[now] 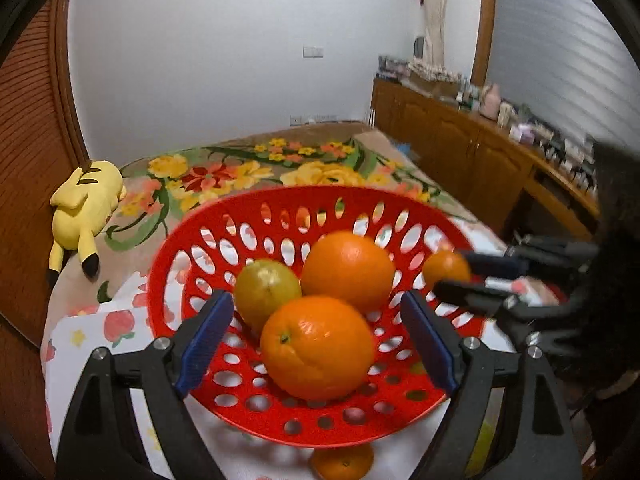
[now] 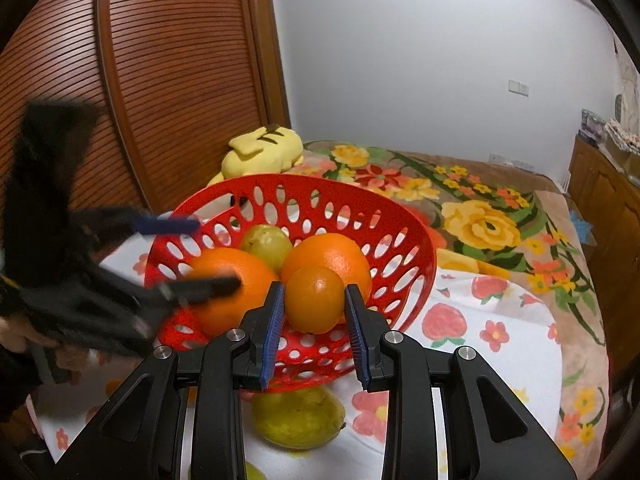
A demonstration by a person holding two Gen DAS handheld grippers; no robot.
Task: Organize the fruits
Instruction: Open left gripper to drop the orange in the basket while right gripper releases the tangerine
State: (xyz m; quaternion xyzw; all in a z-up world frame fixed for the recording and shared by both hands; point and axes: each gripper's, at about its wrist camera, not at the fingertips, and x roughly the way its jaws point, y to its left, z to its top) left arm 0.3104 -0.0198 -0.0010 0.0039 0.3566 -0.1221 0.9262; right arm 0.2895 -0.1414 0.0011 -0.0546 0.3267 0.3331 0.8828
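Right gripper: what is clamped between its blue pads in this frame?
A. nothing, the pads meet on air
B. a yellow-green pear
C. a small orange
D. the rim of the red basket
C: in the right wrist view the right gripper has its pads pressed on either side of a small orange, held over the red basket; the left wrist view shows the same small orange at its fingertips.

I saw a bed (image 2: 500,216) under a floral blanket (image 1: 224,176), a fruit-print cloth (image 2: 492,344) over its near end. On the cloth sat a red basket (image 2: 424,256), a pear (image 2: 298,420) at lower centre; a yellow plush toy (image 1: 86,200) lay at frame left.
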